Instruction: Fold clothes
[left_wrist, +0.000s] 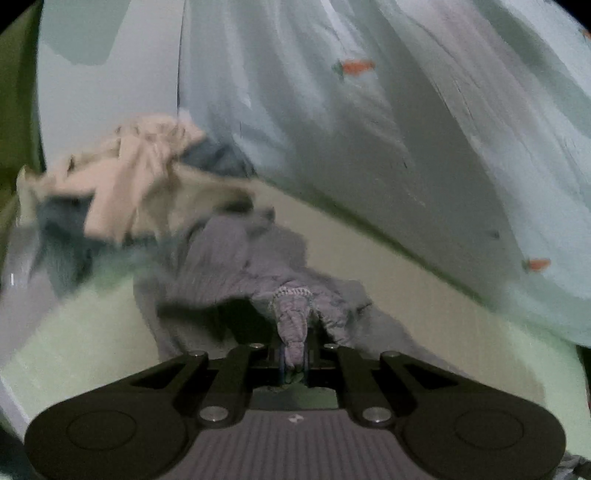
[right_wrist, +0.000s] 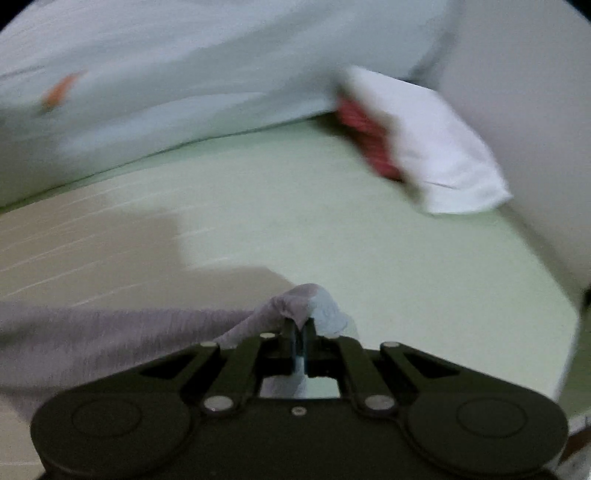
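Left tool (left_wrist: 295, 354): was seen pinched on a bunched, stitched edge of the grey-purple garment (left_wrist: 236, 266), with cloth gathered between the fingers.
Right tool (right_wrist: 300, 336): was seen pressed together on another bunch of the same-looking grey-purple cloth (right_wrist: 110, 332), with a pale blue-grey patch beside the pinch.
Garment position: in the left view it was draped forward from the tool onto the pale green bed surface (left_wrist: 92, 332); in the right view it was stretched away to the left of the tool, just above the bed.
Long axis: the cloth was judged to run sideways between the two tools, so that each hand was at one end and neither could be called the nearer.
Key relation: the free body of the garment was seen ahead of the left tool and to the left of the right tool, which any laying-out or fold would turn on.
Stage: whether the garment was being spread or carried over into a fold could not be told, as both views were blurred.
Other things: a heap of beige and dark clothes (left_wrist: 122, 184), a pale carrot-print cloth (left_wrist: 369, 129) and a folded white item (right_wrist: 436, 147) were seen well apart from the tools.
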